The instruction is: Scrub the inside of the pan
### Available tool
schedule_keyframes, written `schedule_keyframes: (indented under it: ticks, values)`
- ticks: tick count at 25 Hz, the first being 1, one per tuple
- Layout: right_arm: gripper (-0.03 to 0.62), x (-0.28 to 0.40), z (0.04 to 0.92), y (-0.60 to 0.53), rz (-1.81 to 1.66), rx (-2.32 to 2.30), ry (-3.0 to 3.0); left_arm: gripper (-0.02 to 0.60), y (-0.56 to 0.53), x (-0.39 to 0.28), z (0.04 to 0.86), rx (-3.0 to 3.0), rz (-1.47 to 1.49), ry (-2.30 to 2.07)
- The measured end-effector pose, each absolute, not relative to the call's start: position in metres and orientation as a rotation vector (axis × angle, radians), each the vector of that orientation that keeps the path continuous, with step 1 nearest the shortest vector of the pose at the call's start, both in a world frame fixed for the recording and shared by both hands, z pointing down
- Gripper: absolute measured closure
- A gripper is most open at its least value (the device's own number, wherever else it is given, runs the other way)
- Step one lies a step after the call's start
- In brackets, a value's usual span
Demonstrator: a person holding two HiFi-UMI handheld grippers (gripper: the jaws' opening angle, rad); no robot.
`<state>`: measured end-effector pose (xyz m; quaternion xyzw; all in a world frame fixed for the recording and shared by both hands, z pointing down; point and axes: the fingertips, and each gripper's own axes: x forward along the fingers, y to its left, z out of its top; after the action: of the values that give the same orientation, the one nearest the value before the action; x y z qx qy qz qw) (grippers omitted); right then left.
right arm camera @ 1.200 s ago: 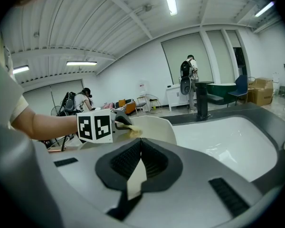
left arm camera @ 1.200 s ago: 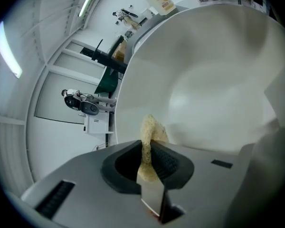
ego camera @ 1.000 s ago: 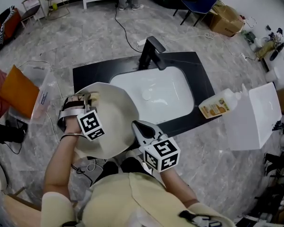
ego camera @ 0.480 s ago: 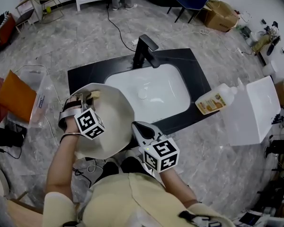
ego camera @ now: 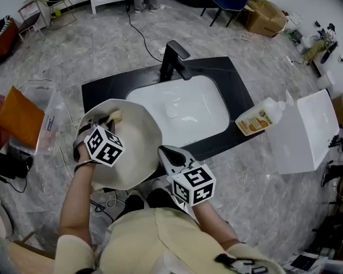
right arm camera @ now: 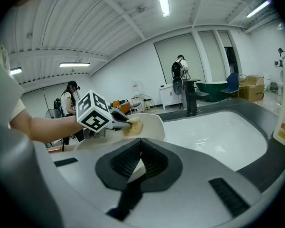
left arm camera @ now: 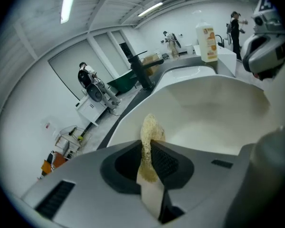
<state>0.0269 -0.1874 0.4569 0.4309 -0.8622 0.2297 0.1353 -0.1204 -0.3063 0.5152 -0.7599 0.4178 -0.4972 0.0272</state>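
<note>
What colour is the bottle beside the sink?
White bottle with an orange label, clearest in the head view.

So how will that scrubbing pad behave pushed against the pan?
Probably soft: the pad looks pinched thin between the left gripper's jaws, with its free end fluffing out. Likely light and floppy, so it should bend against the pan rather than scrape stiffly.

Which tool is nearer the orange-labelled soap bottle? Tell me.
Right. The right tool grips the round cream pan by its rim on the side toward the orange-labelled soap bottle; the left tool holds a yellowish sponge inside the pan, farther off.
</note>
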Motion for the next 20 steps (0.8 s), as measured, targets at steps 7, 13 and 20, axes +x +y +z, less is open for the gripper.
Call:
schedule_keyframes:
  ticks: [7, 13, 20]
  values:
    - [0.579, 0.028, 0.457, -0.183, 0.665, 1.252, -2.493, 0.528, -0.308, -0.126, 0.532, -2.395, -1.63, 1.363]
    - [0.579, 0.027, 0.458, -0.181, 0.668, 1.256, -2.49, 0.526, -0.311, -0.109, 0.549, -2.388, -1.738, 1.252]
    - [0.579, 0.035, 0.455, -0.184, 0.656, 1.318, -2.484, 0.528, -0.301, -0.069, 0.559, -2.308, -1.768, 0.891]
